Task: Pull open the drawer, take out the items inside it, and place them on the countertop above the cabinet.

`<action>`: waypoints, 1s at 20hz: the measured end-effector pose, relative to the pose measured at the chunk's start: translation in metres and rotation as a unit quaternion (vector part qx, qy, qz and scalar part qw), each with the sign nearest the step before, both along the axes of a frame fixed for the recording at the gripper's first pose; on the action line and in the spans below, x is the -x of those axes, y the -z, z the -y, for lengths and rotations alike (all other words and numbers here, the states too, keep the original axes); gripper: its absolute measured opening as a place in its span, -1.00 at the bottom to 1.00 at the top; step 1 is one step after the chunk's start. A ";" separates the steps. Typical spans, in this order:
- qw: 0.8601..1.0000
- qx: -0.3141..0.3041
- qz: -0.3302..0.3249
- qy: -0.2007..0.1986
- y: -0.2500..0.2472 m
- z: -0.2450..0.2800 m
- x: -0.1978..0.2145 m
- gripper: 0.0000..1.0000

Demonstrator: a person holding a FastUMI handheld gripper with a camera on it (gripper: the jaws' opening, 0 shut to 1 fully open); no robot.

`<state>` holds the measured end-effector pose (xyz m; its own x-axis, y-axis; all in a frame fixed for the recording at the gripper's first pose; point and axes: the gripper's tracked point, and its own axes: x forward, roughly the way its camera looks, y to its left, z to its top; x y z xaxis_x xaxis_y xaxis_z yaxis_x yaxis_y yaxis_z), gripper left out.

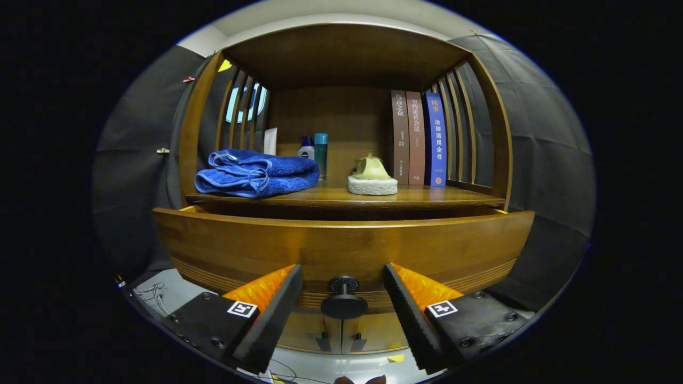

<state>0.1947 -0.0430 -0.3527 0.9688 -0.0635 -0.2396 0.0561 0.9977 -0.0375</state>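
Between fingers [343,314] spread apart and clamping nothing: drawer knob [343,298], untouched, on drawer front [341,248] pulled slightly out beneath tabletop [341,196]. Contents hidden. Risks: slipping off the small knob; jolting towel [256,173] and books [419,138].

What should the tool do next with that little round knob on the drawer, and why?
Probably back away from the knob and rise to look into the drawer. The tool is open, its fingers on either side of the knob without touching it, and the drawer already sticks out past the countertop. What's inside is hidden behind the drawer front.
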 end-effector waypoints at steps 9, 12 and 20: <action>1.000 0.006 -0.016 0.002 0.007 0.003 -0.046 0.99; 1.000 0.011 -0.011 0.006 0.007 0.002 -0.049 0.99; 1.000 0.011 -0.018 0.004 0.004 0.006 -0.041 0.99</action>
<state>0.2352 -0.0491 -0.3567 0.9592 -0.0764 -0.2723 0.0616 0.9962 -0.0622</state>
